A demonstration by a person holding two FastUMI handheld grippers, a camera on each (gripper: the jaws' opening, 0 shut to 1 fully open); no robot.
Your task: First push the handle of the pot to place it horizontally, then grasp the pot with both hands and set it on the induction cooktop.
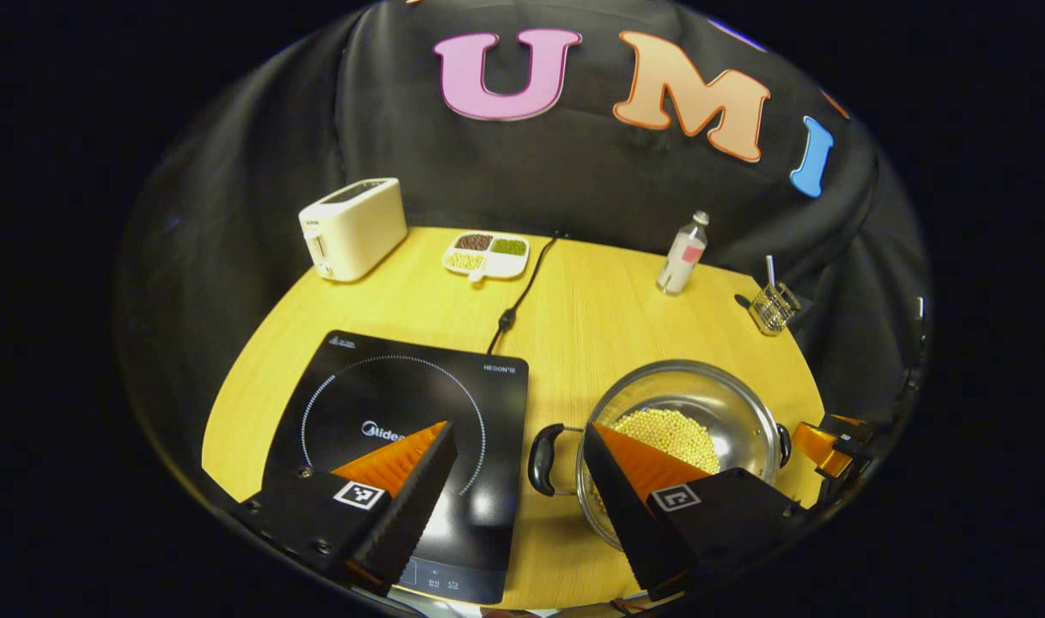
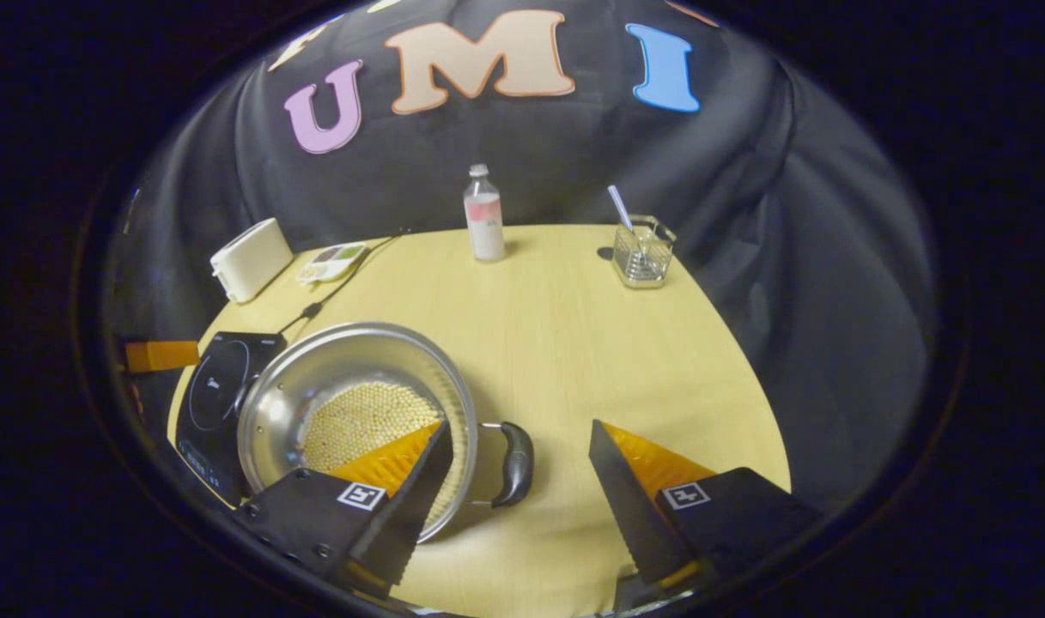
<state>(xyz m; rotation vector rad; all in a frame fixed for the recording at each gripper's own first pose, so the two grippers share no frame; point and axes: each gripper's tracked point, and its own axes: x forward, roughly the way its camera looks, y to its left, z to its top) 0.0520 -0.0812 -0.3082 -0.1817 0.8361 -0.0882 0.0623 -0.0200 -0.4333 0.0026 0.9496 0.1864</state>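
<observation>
The left gripper [image 1: 519, 446] stood spread wide, holding nothing, its two wedge-shaped fingers edged with fine saw-like ridges and each carrying a small square black-and-white marker; one finger hung over the induction cooktop [image 1: 385, 412], the other over the near rim of the pot [image 1: 728, 412], and the pot's left handle [image 1: 543, 459], a black glossy loop on thin metal wire, lay in the gap between them without touching either. The right gripper [image 2: 519, 446] was likewise released and empty, with the same ridged wedges and markers, one finger over the pot [image 2: 316, 378] and the pot's right handle [image 2: 513, 463] lying between the fingers, untouched. The pot was round, shiny polished steel, its bottom covered by small pale yellow round beans [image 1: 672, 429], and it sat on the smooth light wood-grain table [image 2: 556, 326] just beside the cooktop, not on it. The cooktop was a flat square slab of glossy black glass with a thin dotted white ring, a partly hidden logo at its centre and small print in two corners too fine to read; its black cord [image 1: 522, 296] ran toward the back. Farther off stood a boxy cream toaster [image 1: 353, 227], a white divided dish [image 1: 486, 255] of dark, green and pale grains, a clear plastic bottle [image 2: 484, 215] with a pink-and-white label that was illegible, and a ribbed clear glass [image 2: 644, 251] holding a metal utensil.
</observation>
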